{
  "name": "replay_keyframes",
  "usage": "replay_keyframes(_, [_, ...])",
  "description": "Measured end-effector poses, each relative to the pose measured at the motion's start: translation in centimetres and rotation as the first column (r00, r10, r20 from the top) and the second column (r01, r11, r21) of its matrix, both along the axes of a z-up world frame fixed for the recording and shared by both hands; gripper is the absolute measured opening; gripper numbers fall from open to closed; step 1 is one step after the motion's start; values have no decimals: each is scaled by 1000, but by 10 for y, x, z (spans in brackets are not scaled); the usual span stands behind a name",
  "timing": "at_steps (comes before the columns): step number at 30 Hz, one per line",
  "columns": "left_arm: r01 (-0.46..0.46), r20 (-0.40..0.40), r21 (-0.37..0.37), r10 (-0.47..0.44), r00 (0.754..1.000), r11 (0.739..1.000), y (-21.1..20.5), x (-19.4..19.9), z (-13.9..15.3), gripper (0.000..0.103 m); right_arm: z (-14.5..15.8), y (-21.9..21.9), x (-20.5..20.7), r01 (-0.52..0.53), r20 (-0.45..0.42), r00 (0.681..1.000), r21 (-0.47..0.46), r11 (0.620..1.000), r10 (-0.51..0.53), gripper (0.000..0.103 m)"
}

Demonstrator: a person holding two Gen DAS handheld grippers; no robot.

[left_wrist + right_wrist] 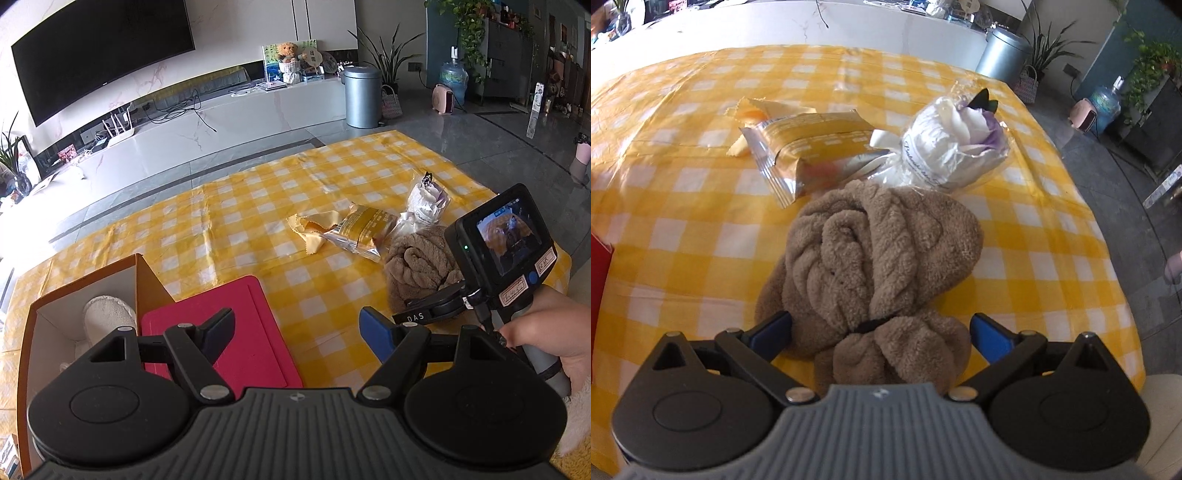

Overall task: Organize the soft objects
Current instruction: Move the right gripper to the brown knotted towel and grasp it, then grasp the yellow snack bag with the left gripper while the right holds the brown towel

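The right gripper [881,332] is held open astride the near, tied end of the brown towel [882,251], unclamped. The towel's long axis runs near-to-far. The left gripper [299,332], open and empty, is parked far left by the box [33,314].

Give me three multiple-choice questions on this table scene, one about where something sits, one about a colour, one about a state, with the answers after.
1. Where is the white fluffy item?
A. Inside the open cardboard box
B. On the red lid
C. Under the snack packet

2. What colour is the knotted plush towel?
A. Purple
B. Brown
C. Green

3. How do the right tongs stand?
A. Shut on the snack packet
B. Open, either side of the towel's tied end
C. Shut and empty

Answers:
1 A, it lies between the box walls.
2 B, its pile is tan-brown all over.
3 B, both blue pads stand apart from the fabric.
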State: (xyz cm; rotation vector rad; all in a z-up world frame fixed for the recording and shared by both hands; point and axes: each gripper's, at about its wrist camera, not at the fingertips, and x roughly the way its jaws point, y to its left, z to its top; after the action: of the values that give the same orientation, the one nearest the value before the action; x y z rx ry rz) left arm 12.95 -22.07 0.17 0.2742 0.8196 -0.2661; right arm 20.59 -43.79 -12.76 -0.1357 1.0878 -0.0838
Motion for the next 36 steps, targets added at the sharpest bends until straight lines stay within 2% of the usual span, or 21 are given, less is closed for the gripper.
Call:
replay_keyframes(4, [13, -20, 39, -12, 1000, 999, -5, 7, -3, 90, 6, -5, -7, 15, 20, 1000, 53, 999, -16, 76])
replay_keyframes(7, [22, -3, 91, -22, 1000, 996, -11, 12, -3, 90, 13, -9, -12, 24, 45, 999, 77, 997, -27, 70])
replay_keyframes(9, [38, -2, 113, -38, 999, 993, -16, 19, -3, 90, 21, -12, -17, 28, 71, 997, 96, 995, -35, 69])
replay_keyframes(14, [93, -79, 171, -81, 994, 981, -42, 64, -15, 90, 28, -22, -24, 67, 111, 990, 136, 988, -83, 69])
replay_keyframes(18, [143, -115, 236, -119, 986, 961, -74, 102, -36, 90, 18, -27, -22, 84, 66, 993, 135, 987, -94, 69])
replay_keyframes(23, [189, -164, 167, -162, 973, 968, -103, 145, -58, 90, 18, -28, -24, 77, 77, 993, 144, 987, -89, 69])
replay_keyframes(25, [250, -189, 151, -220, 957, 957, -114, 158, -69, 91, 16, -27, -25, 76, 80, 993, 144, 987, -88, 69])
replay_keyframes(27, [297, -224, 166, -258, 940, 940, -122, 169, -83, 91, 16, -29, -25, 82, 88, 991, 154, 985, -96, 69])
replay_keyframes(32, [271, -224, 217, -223, 949, 938, -134, 192, -110, 93, 14, -35, -24, 89, 94, 990, 168, 982, -106, 69])
replay_keyframes(36, [258, -245, 152, -217, 945, 954, -134, 202, -118, 93, 14, -37, -24, 102, 98, 988, 179, 979, -120, 70])
